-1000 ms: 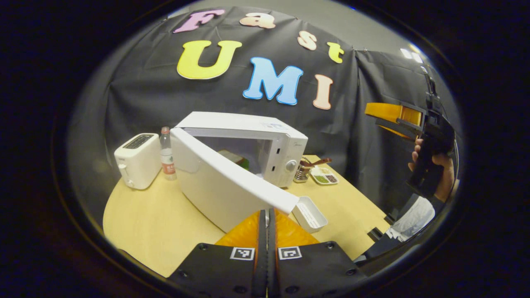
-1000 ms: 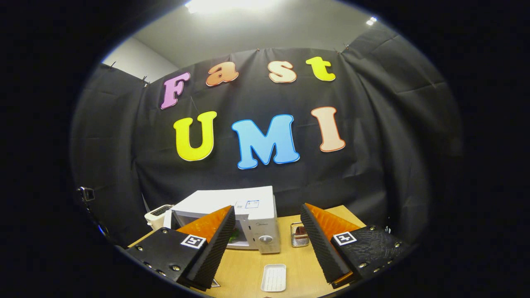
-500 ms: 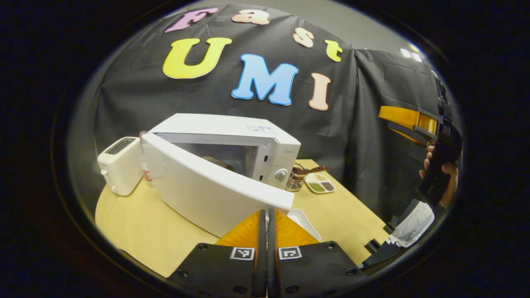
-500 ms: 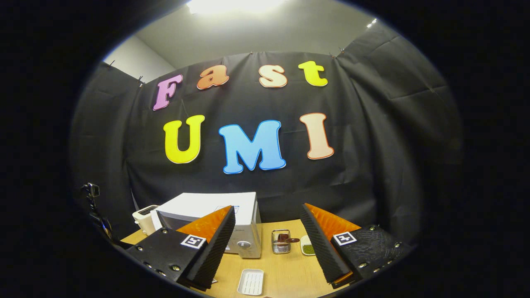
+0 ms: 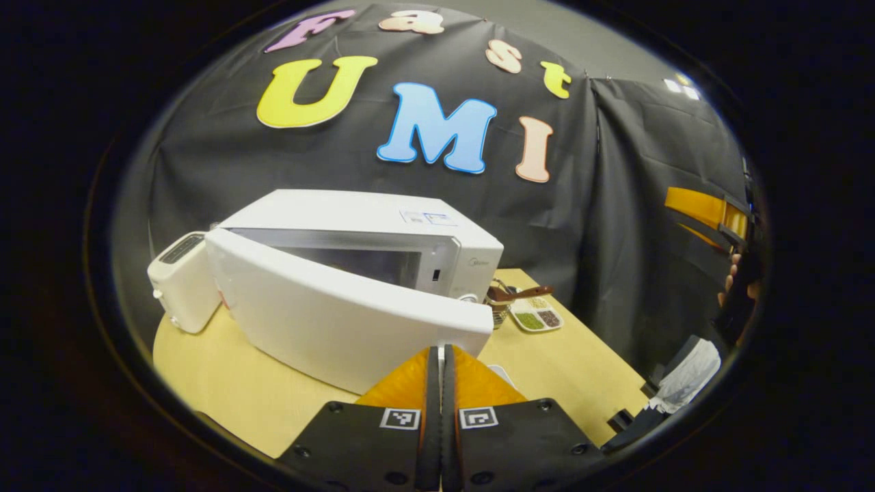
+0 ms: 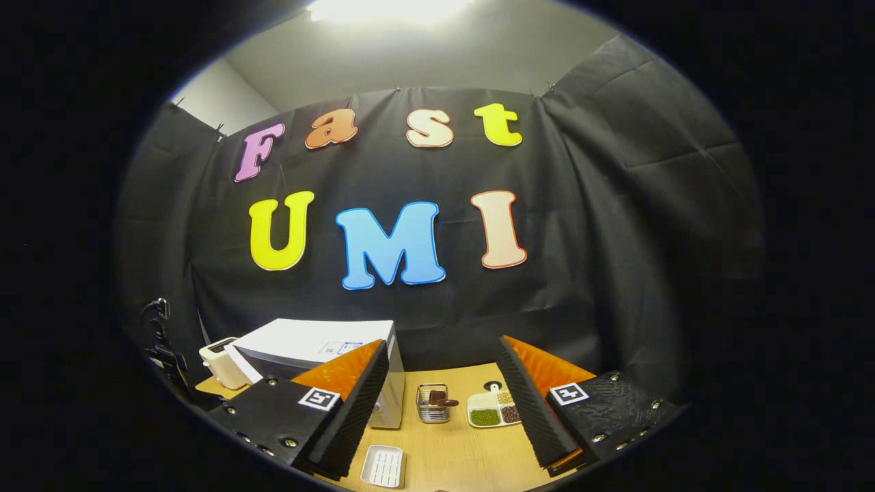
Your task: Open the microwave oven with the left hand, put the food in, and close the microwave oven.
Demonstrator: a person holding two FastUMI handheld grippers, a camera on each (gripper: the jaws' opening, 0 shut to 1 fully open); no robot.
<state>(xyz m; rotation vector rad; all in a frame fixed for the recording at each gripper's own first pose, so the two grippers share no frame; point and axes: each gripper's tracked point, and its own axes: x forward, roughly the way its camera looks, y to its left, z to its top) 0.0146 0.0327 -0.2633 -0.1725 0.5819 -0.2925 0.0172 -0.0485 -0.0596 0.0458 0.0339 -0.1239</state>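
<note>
The white microwave stands mid-table with its door swung most of the way in, leaving a narrow gap at the free edge. Through that gap the cavity looks dark, and I cannot make out the food. My left gripper is shut with nothing between its fingers, its tips at the door's lower free corner. My right gripper is held high and open, holding nothing. The microwave lies below it to the left. The right gripper also appears far right, in a person's hand.
A white toaster stands left of the microwave. A wire holder and a divided dish of grains sit on the wooden table to its right. A small white tray lies near the front.
The microwave door has swung further toward shut, hiding the food and the bottle behind it. My shut left gripper followed the door's edge. The right gripper drifted rightward, still open.
</note>
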